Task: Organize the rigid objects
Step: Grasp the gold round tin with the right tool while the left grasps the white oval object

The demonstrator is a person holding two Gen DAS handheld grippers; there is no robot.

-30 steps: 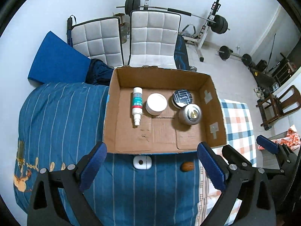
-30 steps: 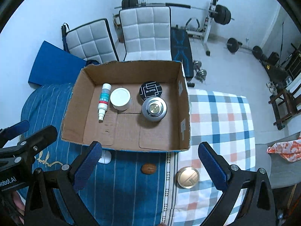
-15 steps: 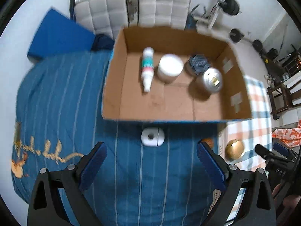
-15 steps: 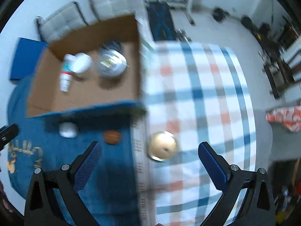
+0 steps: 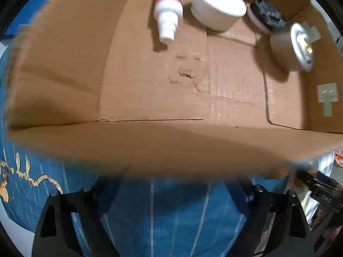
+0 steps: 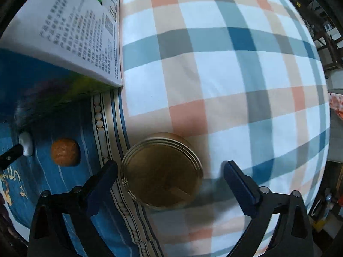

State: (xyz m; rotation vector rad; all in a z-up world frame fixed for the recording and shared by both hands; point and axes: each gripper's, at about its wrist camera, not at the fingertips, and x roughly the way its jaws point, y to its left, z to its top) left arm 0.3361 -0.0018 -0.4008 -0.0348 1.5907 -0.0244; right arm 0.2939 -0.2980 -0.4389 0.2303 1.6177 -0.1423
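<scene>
While the left gripper (image 5: pixel 171 184) hangs low at the near wall of the cardboard box (image 5: pixel 64 68), its view looks over that wall into the box. The fingertips are hidden behind the blurred cardboard edge, so I cannot tell whether the jaws are apart or closed; only the black arms show at the bottom. Inside I count four things along the far side: one spray bottle (image 5: pixel 169 10) lying down at the left, one white jar (image 5: pixel 217 8) just right of it, one black-lidded jar (image 5: pixel 264 14) further right, and one silver tin (image 5: pixel 292 47) tipped on its side nearest the right wall. The near half of the box floor is bare cardboard.

From the right gripper (image 6: pixel 170 176), the picture is clearer. Its jaws stand wide apart around one gold tin (image 6: pixel 161 171), which sits upright on the bed at the seam between the blue striped blanket (image 6: pixel 64 192) and the checked blanket (image 6: pixel 225 64). The left finger (image 6: pixel 103 182) is almost at the tin's side; the right finger (image 6: pixel 240 186) stands off, so the tin is off-centre in the gap. I would shift the gripper a little left, come lower so the pads meet the wall below the lid, then close evenly, since a smooth round tin on soft bedding may tilt or slip. Left of it lie one brown nut-like object (image 6: pixel 65 151) and one small white object (image 6: pixel 26 143), both still outside the box.
</scene>
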